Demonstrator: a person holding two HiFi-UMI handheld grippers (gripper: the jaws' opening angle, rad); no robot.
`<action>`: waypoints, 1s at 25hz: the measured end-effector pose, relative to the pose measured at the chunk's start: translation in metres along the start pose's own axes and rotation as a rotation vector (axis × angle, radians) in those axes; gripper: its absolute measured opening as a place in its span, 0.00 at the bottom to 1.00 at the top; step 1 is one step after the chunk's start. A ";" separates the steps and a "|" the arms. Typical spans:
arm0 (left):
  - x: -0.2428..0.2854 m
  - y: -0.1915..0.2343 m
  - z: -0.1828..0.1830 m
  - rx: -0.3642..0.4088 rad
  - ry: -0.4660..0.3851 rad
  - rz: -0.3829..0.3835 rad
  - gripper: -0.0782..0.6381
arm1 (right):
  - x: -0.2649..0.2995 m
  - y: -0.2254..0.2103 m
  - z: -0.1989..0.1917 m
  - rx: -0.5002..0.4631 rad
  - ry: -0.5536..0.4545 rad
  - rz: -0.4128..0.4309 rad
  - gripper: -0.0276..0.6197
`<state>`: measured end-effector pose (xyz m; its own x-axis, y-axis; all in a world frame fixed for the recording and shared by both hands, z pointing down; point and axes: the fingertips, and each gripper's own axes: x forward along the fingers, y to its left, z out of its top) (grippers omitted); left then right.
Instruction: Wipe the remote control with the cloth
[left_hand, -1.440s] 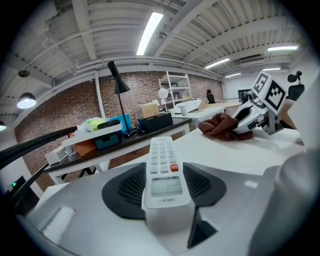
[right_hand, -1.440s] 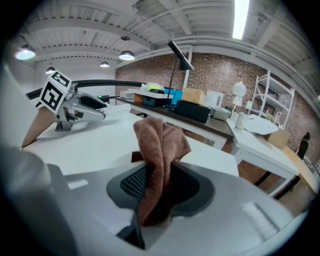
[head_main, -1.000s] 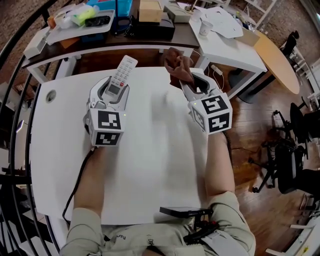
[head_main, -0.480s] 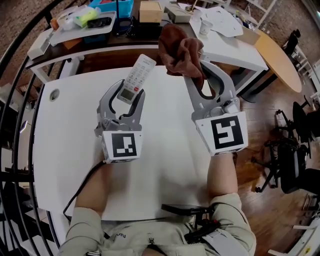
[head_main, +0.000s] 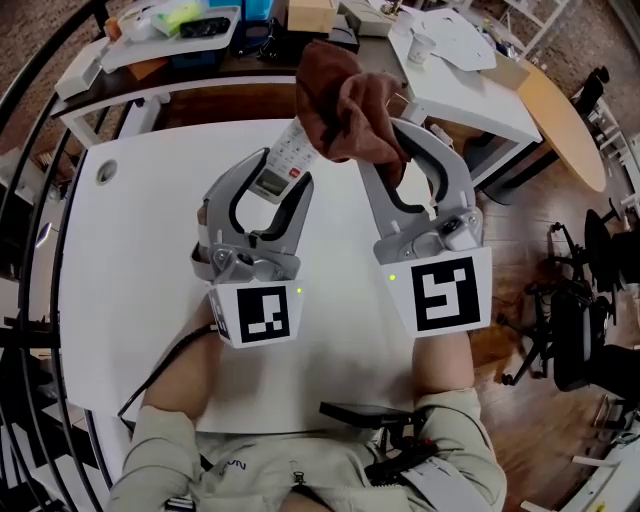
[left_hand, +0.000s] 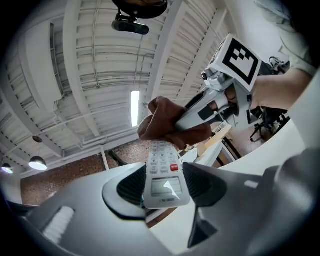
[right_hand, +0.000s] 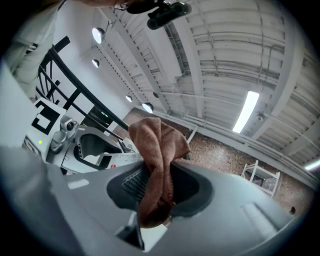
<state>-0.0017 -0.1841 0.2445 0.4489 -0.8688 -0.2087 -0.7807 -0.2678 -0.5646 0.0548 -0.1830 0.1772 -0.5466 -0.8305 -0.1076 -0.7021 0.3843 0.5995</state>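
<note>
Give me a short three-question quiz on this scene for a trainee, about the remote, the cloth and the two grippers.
1. True or false: the left gripper has its jaws closed on the remote control.
2. Which jaws pinch the cloth? A: the left gripper's. B: the right gripper's. C: neither's.
3. Fill in: the cloth's colour is ___.
Key: 1 true; 2 B; 3 brown.

White table, wooden floor, brick wall, ribbed white ceiling, strip light
</note>
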 end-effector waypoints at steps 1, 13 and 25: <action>-0.001 0.001 0.001 0.004 -0.006 0.006 0.45 | 0.001 0.007 -0.001 -0.025 0.018 0.028 0.21; -0.004 0.011 0.000 0.036 -0.022 0.060 0.45 | -0.005 0.094 -0.005 -0.156 0.132 0.393 0.21; -0.004 0.007 0.000 0.111 -0.023 0.071 0.45 | -0.017 0.028 0.018 -0.031 0.023 0.125 0.21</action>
<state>-0.0092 -0.1822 0.2409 0.4050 -0.8738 -0.2691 -0.7588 -0.1570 -0.6321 0.0358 -0.1510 0.1816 -0.6180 -0.7861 -0.0129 -0.6145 0.4728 0.6315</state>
